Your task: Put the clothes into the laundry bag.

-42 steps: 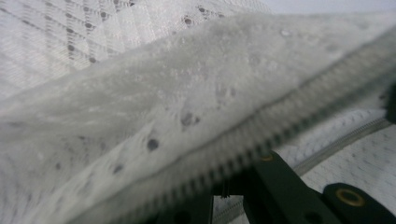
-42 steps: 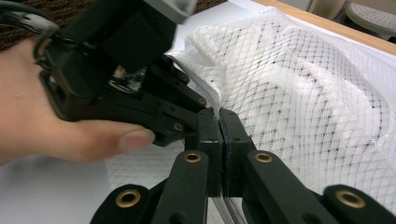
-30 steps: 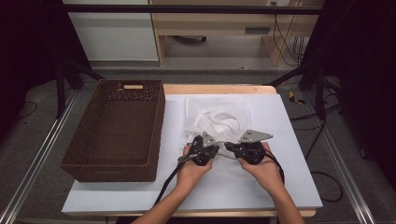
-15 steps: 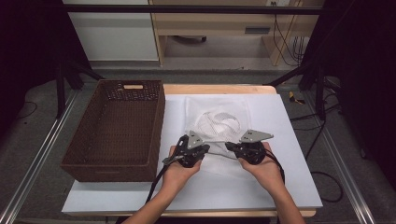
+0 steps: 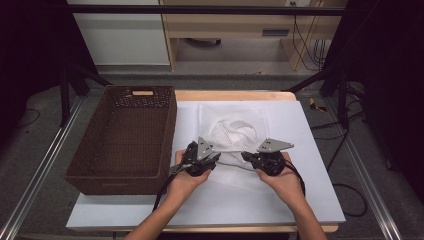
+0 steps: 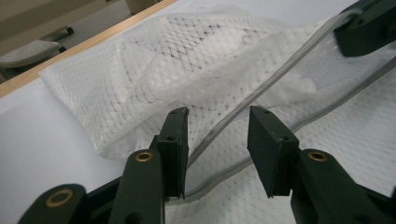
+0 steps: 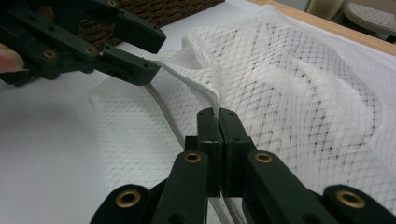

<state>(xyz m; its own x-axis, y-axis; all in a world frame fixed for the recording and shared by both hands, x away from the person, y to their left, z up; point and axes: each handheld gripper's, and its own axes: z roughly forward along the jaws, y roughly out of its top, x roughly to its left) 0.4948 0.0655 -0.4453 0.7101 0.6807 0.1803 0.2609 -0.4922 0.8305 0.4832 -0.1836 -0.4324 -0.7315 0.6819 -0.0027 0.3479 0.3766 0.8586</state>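
**2 grippers at the edge of a mesh bag**

High view: a white mesh bag point(image 5: 235, 135) lies flat on the white table point(image 5: 300, 200), just right of a brown wicker basket point(image 5: 125, 135). The left gripper point(image 5: 216, 159) and right gripper point(image 5: 246, 156) sit at the bag's near edge, each held in a hand, their tips facing each other and close together. Something pale and folded shows through the mesh in the middle of the bag.

Left gripper view: the left gripper point(image 6: 217, 135) has its 2 jaws apart, with a grey zip edge point(image 6: 233, 135) of the bag running up between them. The left jaw touches the lower end of that edge; the right jaw stands clear of it. The right gripper's tip shows at the top right, on the same edge.

Right gripper view: the right gripper point(image 7: 217, 114) has its jaws pressed together on a raised fold of the bag's point(image 7: 303, 84) edge, lifting it off the table. The left gripper point(image 7: 156, 53) shows at the upper left, jaws apart, its lower jaw against the mesh.
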